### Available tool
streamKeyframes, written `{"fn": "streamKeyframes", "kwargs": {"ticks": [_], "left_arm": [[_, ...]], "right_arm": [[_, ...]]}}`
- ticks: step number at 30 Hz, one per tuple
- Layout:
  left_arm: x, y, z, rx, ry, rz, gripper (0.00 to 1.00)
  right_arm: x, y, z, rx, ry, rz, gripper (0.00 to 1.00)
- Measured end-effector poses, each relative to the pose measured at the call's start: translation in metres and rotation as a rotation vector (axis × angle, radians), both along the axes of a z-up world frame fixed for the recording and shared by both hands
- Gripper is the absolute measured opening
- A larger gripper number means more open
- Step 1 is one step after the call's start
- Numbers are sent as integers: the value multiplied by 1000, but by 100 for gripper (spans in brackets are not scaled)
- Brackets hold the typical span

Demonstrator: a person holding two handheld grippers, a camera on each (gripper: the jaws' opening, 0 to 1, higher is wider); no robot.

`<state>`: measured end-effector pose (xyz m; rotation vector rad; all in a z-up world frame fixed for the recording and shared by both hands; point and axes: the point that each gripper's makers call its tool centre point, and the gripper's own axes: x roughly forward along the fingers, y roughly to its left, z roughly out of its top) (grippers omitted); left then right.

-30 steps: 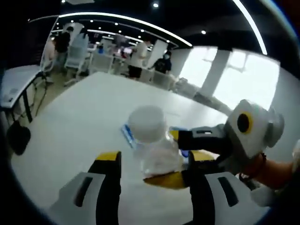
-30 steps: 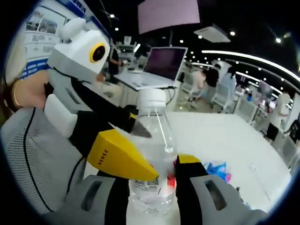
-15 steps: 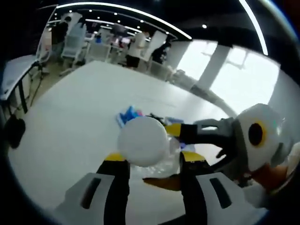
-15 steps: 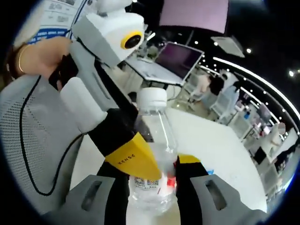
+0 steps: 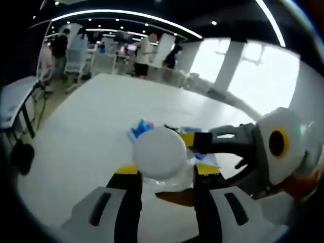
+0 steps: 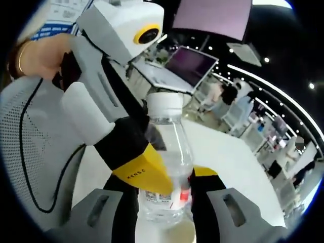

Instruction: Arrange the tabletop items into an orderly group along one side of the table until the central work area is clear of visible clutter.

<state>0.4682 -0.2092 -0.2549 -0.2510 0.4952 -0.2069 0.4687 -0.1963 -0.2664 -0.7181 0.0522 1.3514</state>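
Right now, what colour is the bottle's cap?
White; the cap shows best in the right gripper view.

My left gripper view sits very close to the bottle and looks almost straight at its cap, then out over the white table to the bright windows. My right gripper view looks at the same bottle from its side, toward a laptop, I think. Both views share the bottle, and each sees the other gripper beside it.
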Motion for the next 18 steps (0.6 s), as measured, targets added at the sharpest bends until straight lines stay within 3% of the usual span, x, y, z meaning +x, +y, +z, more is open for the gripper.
{"fn": "streamKeyframes", "kwargs": {"ticks": [10, 15, 18], "left_arm": [[3, 6, 7, 51, -35, 23, 36], [3, 6, 10, 24, -46, 30, 36], [3, 7, 12, 6, -50, 39, 36]], "right_arm": [[0, 4, 3, 93, 130, -40, 41], [2, 0, -11, 99, 269, -115, 44], [7, -5, -23, 68, 296, -151, 48]]}}
